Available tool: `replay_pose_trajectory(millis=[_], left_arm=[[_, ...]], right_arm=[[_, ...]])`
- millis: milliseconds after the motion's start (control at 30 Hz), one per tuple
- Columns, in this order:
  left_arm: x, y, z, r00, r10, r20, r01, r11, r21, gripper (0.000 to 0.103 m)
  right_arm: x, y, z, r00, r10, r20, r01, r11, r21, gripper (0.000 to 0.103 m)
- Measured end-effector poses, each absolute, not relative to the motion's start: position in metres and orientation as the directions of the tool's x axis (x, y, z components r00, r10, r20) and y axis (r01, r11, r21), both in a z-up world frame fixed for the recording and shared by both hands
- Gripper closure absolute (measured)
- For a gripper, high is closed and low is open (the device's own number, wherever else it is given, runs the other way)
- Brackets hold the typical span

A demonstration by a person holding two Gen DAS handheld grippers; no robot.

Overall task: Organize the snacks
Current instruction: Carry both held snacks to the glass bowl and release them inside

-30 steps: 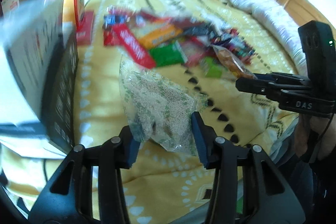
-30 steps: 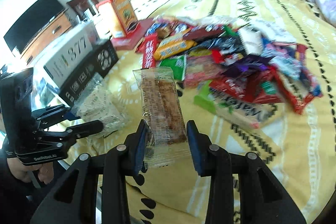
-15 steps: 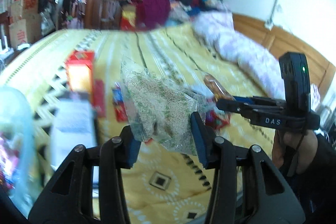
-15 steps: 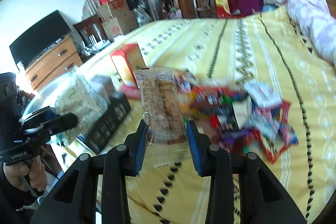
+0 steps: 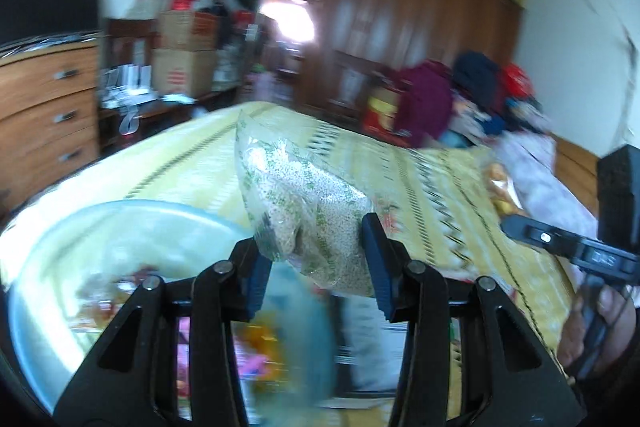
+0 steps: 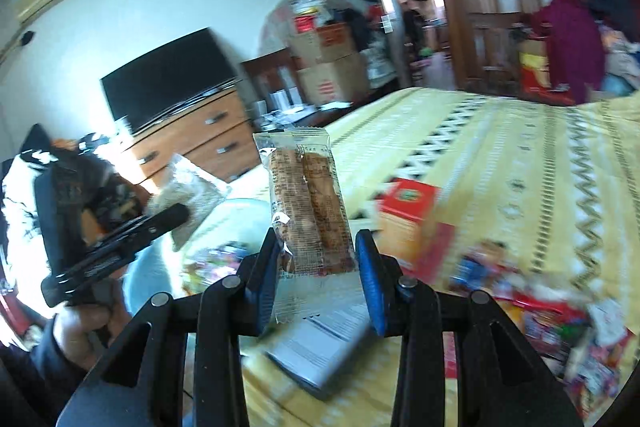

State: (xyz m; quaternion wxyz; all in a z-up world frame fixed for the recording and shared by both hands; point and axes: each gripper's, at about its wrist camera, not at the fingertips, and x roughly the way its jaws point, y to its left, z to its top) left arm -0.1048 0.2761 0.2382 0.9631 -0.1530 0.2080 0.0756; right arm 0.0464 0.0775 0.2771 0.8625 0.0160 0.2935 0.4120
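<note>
In the left wrist view, the left gripper [image 5: 316,263] squeezes a clear bag of tiny pale grains [image 5: 308,211]. The bag sticks up over the yellow bed [image 5: 432,187], just beside a big pale blue bowl [image 5: 52,251] with blurry snacks inside.

In the right wrist view, the right gripper [image 6: 318,267] pinches a clear pack of brown biscuits [image 6: 306,203], held upright. A red box [image 6: 408,215] and a pile of snacks [image 6: 540,315] lie on the bed.
</note>
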Motion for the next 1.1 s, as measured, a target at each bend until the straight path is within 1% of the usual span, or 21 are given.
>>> replay_pose_trajectory(millis=[167, 367, 400, 433, 467, 633, 700, 733, 767, 800, 867, 933, 1033, 1100], left_arm=[[-0.111, 0.317, 0.22, 0.877, 0.148, -0.458, -0.314, 0.897, -0.312, 0.061], [-0.117, 0.344, 0.2, 0.851, 0.149, -0.503, -0.357, 0.867, -0.347, 0.062], [-0.116, 0.347, 0.199, 0.849, 0.148, -0.508, -0.36, 0.865, -0.35, 0.064], [-0.118, 0.349, 0.197, 0.849, 0.141, -0.509, -0.357, 0.863, -0.356, 0.07], [-0.118, 0.35, 0.196, 0.849, 0.133, -0.511, -0.353, 0.863, -0.362, 0.071], [-0.116, 0.355, 0.195, 0.846, 0.121, -0.52, -0.339, 0.874, -0.348, 0.07], [-0.114, 0.359, 0.191, 0.835, 0.118, -0.537, -0.345, 0.872, -0.347, 0.067], [-0.113, 0.36, 0.189, 0.829, 0.111, -0.548, -0.35, 0.868, -0.353, 0.064], [-0.114, 0.363, 0.187, 0.824, 0.112, -0.556, -0.36, 0.861, -0.359, 0.058], [-0.115, 0.365, 0.186, 0.821, 0.118, -0.559, -0.369, 0.856, -0.362, 0.054], [-0.119, 0.367, 0.186, 0.819, 0.132, -0.558, -0.385, 0.847, -0.365, 0.03], [-0.121, 0.368, 0.187, 0.818, 0.155, -0.555, -0.403, 0.841, -0.36, 0.023], [-0.122, 0.367, 0.191, 0.815, 0.178, -0.552, -0.421, 0.837, -0.351, 0.021], [-0.123, 0.365, 0.197, 0.825, 0.181, -0.535, -0.41, 0.843, -0.347, 0.021]], right_arm=[[0.043, 0.162, 0.271, 0.373, 0.76, -0.531, -0.767, 0.575, 0.285, 0.062], [0.037, 0.228, 0.25, 0.277, 0.768, -0.577, -0.797, 0.519, 0.309, 0.062], [0.036, 0.237, 0.245, 0.264, 0.766, -0.586, -0.8, 0.514, 0.311, 0.062], [0.036, 0.244, 0.241, 0.253, 0.764, -0.593, -0.801, 0.509, 0.314, 0.062], [0.036, 0.252, 0.237, 0.24, 0.761, -0.603, -0.803, 0.505, 0.318, 0.062], [0.033, 0.274, 0.219, 0.207, 0.736, -0.645, -0.805, 0.503, 0.315, 0.062], [0.033, 0.283, 0.21, 0.188, 0.725, -0.663, -0.805, 0.5, 0.319, 0.056], [0.032, 0.284, 0.208, 0.181, 0.722, -0.668, -0.807, 0.497, 0.319, 0.053], [0.03, 0.288, 0.205, 0.186, 0.714, -0.675, -0.809, 0.501, 0.308, 0.046], [0.029, 0.289, 0.203, 0.187, 0.712, -0.677, -0.81, 0.502, 0.304, 0.041], [0.027, 0.291, 0.2, 0.178, 0.714, -0.677, -0.812, 0.495, 0.309, 0.04], [0.027, 0.29, 0.197, 0.171, 0.712, -0.681, -0.813, 0.493, 0.311, 0.038], [0.024, 0.279, 0.201, 0.179, 0.726, -0.664, -0.817, 0.486, 0.311, 0.038], [0.017, 0.253, 0.212, 0.229, 0.748, -0.622, -0.827, 0.487, 0.281, 0.038]])
